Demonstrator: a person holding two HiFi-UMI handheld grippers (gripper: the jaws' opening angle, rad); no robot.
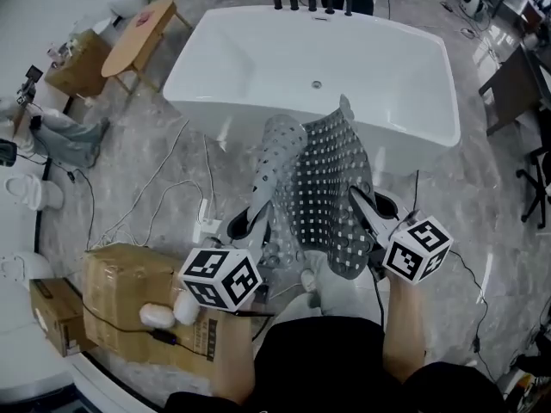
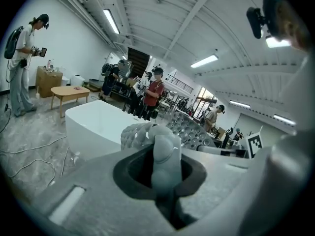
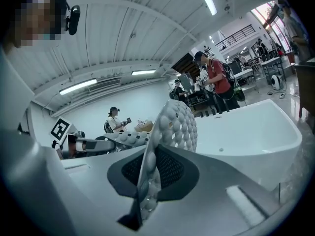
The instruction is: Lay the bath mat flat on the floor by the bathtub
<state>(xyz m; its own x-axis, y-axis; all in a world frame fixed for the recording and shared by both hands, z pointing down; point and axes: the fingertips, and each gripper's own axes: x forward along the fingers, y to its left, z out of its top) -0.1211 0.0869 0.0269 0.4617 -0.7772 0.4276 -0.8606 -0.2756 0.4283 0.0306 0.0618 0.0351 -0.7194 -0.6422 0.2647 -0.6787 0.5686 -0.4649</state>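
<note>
Left gripper [image 1: 258, 216] and right gripper [image 1: 361, 202] each pinch a near corner of the mat [image 1: 331, 183], limp, rubbery, light-looking, so corners seem the right hold.

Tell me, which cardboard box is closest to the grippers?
The big box right beside the left gripper, whose jaws grip the bath mat. The smaller box lies farther left; the third stands by the wooden table.

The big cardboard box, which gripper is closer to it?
Left. The left gripper is beside the big cardboard box; the right gripper is farther, across the bath mat.
</note>
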